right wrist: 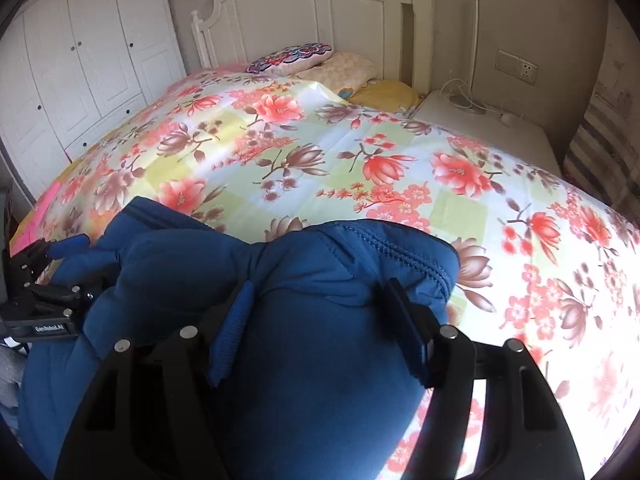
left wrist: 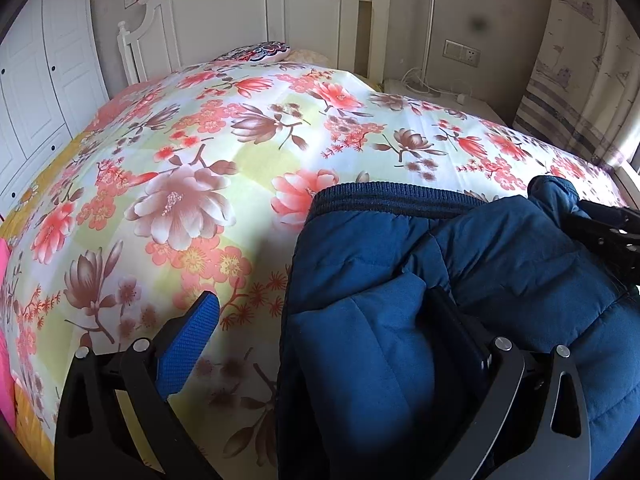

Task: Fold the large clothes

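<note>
A dark blue quilted jacket (left wrist: 500, 264) lies bunched on the floral bedspread (left wrist: 192, 168), its ribbed hem facing the headboard. My left gripper (left wrist: 322, 296) stands wide open at the jacket's left edge. Its blue-padded left finger (left wrist: 192, 336) is over the bare bedspread and its right finger (left wrist: 456, 328) is sunk in the padding. In the right wrist view my right gripper (right wrist: 318, 285) is open, with a fold of the jacket (right wrist: 320, 352) bulging between its fingers. Each gripper shows in the other's view: the right gripper (left wrist: 580, 220) at the far right, the left gripper (right wrist: 74, 268) at the far left.
The bed runs back to a white headboard (right wrist: 320, 8) with pillows (right wrist: 292, 56). A white wardrobe (right wrist: 80, 72) stands on the left. On the right are a white nightstand (right wrist: 480, 124) with a lamp pole and cables, and a curtain (left wrist: 580, 80). Pink cloth (left wrist: 6, 340) lies at the left edge.
</note>
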Demonstrator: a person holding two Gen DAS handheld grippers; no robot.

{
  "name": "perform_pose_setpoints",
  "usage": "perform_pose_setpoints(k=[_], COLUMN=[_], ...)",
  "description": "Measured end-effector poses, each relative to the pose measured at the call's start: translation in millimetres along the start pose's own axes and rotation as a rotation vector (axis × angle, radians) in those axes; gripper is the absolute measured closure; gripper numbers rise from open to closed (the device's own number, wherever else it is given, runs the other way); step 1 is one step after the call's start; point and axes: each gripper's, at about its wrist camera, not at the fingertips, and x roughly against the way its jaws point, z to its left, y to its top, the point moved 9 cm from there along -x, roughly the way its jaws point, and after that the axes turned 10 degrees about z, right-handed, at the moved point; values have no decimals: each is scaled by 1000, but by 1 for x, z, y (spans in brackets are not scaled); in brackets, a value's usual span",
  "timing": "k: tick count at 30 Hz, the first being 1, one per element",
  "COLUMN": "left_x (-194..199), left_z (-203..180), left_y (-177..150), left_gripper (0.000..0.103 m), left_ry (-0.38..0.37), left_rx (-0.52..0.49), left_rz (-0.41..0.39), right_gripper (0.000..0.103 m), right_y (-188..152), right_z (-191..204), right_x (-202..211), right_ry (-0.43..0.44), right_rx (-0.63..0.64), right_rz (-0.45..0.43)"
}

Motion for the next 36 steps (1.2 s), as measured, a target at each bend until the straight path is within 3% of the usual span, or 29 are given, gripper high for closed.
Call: perform_pose_setpoints(k=[3,6,11,13,15,16,18,20,23,27,30,32,36], left_x=[27,85,136,134,108,97,84,79,82,82,83,82,83], left_z=[8,26,8,-6,-19,-19,-11,-8,-8,-7,-5,-5,-4], left_y=[3,-1,-44,-67,-95,-105,-116,-121,-120,-124,-128,-131,-138], left_gripper=[5,5,5,5,4,4,4,4,4,4,4,4,4], left_ry=[-14,-8,-1,-6,10,18,-67,-105,-89,-115,-147,-158,-150], left_rx=[17,66,-46,-92,-125,-111,-22,6,-8,4,24,28,33], left_rz=[-70,-211,-218,-185,-113,-102,-101,-103,-113,-111,-116,-117,-135], right_gripper=[37,34,27,25,25,24,24,24,28,28,29,28,29], right_y=[-12,-34,-76,-96,-112,-116,-120,-122,-124,-152,-189,-199,-202], right_z=[19,45,81,95,104,106,105,109,118,143,152,151,151], right_x=[39,80,114,105,86,82,77,81,104,150,120,108,105], right_ry=[34,49,83,84,43,52,71,25,-29,16,-60,-78,-87], right_rx=[56,152,251,283,314,309,287,307,331,389,439,445,454], right_rz=[-76,-142,-171,-143,-115,-143,-147,-138,-158,-259,-186,-232,-212])
